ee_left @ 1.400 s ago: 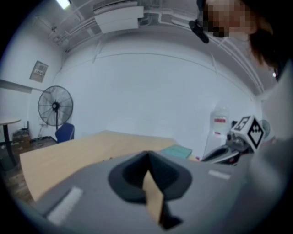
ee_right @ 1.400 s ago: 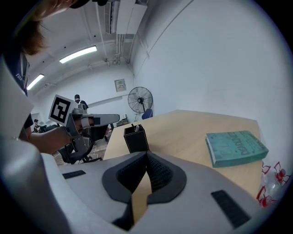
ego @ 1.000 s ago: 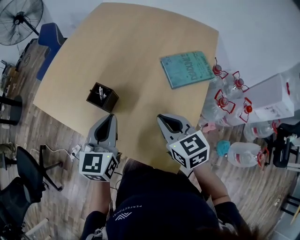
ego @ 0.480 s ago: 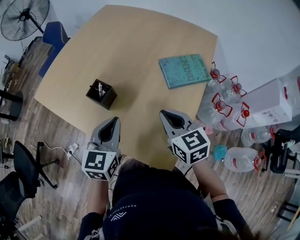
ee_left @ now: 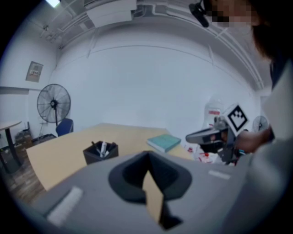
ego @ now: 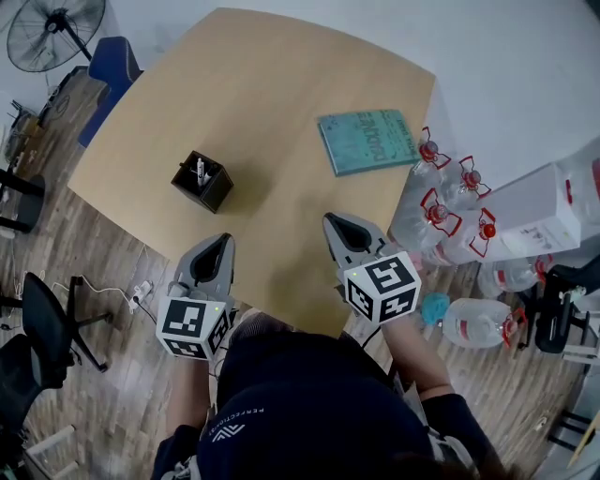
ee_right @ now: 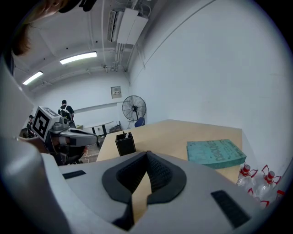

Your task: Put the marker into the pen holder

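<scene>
Before us open table [ego: 272, 94] between holder [ego: 202, 182] and book [ego: 367, 141], both well apart, bottles [ego: 448, 208] crowding our right edge

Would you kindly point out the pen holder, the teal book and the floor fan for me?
pen holder [ego: 216, 195], head view, on its outer wall.
teal book [ego: 368, 141], head view, middle of its cover.
floor fan [ego: 54, 26], head view, centre of its grille.

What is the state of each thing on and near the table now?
pen holder: upright on the table, holds the marker.
marker: standing inside the pen holder.
book: closed, lying flat near the table edge.
left gripper: shut, empty.
right gripper: shut, empty.
</scene>
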### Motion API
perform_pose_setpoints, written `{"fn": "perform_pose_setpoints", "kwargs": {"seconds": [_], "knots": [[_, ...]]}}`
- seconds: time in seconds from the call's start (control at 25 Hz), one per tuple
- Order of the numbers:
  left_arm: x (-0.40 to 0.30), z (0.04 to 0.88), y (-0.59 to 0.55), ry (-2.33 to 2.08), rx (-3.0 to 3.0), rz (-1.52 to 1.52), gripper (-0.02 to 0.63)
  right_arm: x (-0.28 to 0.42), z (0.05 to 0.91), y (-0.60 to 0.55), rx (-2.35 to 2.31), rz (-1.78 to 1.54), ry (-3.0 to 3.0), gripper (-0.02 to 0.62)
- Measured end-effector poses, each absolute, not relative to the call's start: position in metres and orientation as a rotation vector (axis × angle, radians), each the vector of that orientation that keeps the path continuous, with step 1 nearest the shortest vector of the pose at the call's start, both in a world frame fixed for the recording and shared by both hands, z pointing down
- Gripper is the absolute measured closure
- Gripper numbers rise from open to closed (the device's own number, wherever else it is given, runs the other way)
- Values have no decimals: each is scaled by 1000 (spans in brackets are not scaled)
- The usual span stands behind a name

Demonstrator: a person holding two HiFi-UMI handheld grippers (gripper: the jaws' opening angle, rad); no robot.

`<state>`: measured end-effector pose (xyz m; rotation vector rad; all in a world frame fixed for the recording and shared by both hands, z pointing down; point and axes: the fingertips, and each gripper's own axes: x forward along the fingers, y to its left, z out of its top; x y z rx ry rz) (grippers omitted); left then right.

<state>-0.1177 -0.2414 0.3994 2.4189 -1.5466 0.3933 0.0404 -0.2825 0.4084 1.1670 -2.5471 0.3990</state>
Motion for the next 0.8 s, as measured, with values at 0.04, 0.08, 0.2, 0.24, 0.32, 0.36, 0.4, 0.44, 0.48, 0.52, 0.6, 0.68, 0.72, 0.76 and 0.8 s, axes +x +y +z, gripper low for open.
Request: {"fn": "perform_pose_setpoints", "kwargs": {"seconds": [0.04,0.08,0.2,0.24,0.32,0.36,0.4,0.44,0.48,0.52,0.6,0.68,0.72,0.76,0.8], "knots": [[-118,399,-241,-1548,2419,393,600,40,409,-282,1166,408,-2548,595],[-118,399,-240,-1548,2419,394,600,40,410,-282,1165,415,-2549,595],[-119,398,-237,-1545,2423,396,600,39,410,-281,1158,422,-2552,595],[-119,398,-237,-1544,2425,398,600,38,410,-281,1156,421,-2553,595],[-119,398,-236,-1543,2426,402,600,38,410,-281,1153,420,-2554,595],[-119,398,-236,-1544,2426,404,600,37,410,-281,1151,420,-2554,595],[-119,398,-237,-1545,2426,405,600,37,411,-281,1149,420,-2553,595],[-120,398,-238,-1547,2424,404,600,37,411,-281,1148,420,-2553,595],[-120,398,-238,-1549,2423,402,600,36,411,-282,1147,419,-2552,595],[-121,399,-239,-1552,2423,400,600,36,411,-282,1146,418,-2553,595],[-121,399,-239,-1555,2421,398,600,35,410,-282,1145,415,-2554,595],[-122,399,-240,-1557,2418,395,600,35,410,-282,1145,414,-2554,595],[-122,399,-240,-1558,2416,394,600,35,410,-282,1145,414,-2554,595],[-122,400,-241,-1560,2415,392,600,35,410,-282,1144,415,-2554,595],[-122,400,-241,-1561,2413,391,600,36,411,-282,1143,415,-2554,595]]}}
